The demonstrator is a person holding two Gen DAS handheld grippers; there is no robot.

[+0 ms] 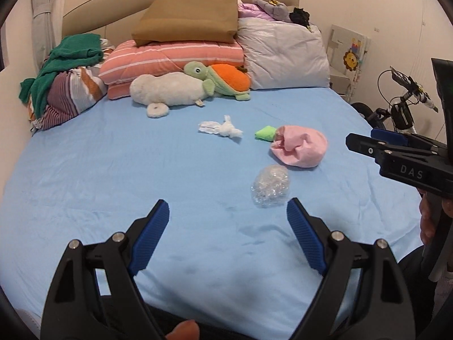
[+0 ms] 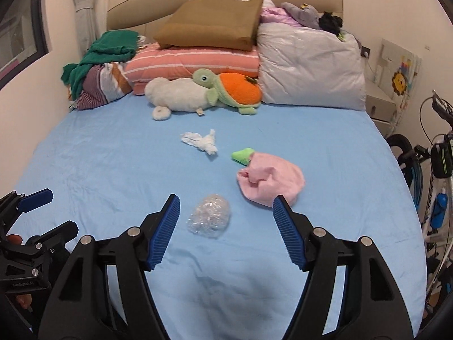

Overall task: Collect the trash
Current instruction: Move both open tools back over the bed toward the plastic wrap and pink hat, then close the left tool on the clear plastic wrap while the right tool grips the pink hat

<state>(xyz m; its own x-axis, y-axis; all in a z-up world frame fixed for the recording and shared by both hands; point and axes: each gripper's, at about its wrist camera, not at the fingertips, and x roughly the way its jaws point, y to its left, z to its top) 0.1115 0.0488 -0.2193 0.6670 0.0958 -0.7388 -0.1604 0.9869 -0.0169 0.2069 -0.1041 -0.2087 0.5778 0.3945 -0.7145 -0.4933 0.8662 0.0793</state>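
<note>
Trash lies on the blue bed sheet [image 1: 113, 175] [image 2: 99, 170]: a crumpled ball of clear plastic [image 1: 270, 187] [image 2: 209, 216], a twisted white tissue [image 1: 222, 129] [image 2: 201, 141] and a small green scrap [image 1: 264, 133] [image 2: 242, 154] beside a pink cloth [image 1: 300, 148] [image 2: 269, 182]. My left gripper [image 1: 228, 206] [image 2: 61, 211] hangs open over the near part of the bed, the plastic ball just beyond its right finger. My right gripper [image 2: 226, 201] [image 1: 365, 138] is open too; the plastic ball lies on the sheet ahead, between its fingers in the view, untouched.
At the headboard are folded striped bedding [image 1: 172, 56], a brown blanket [image 1: 187, 19], a grey pillow [image 1: 283, 56], green clothes [image 1: 70, 53], a white plush [image 1: 167, 89] and a turtle plush [image 1: 223, 78]. A bicycle [image 2: 436, 170] stands right of the bed. A curtain hangs at the left wall.
</note>
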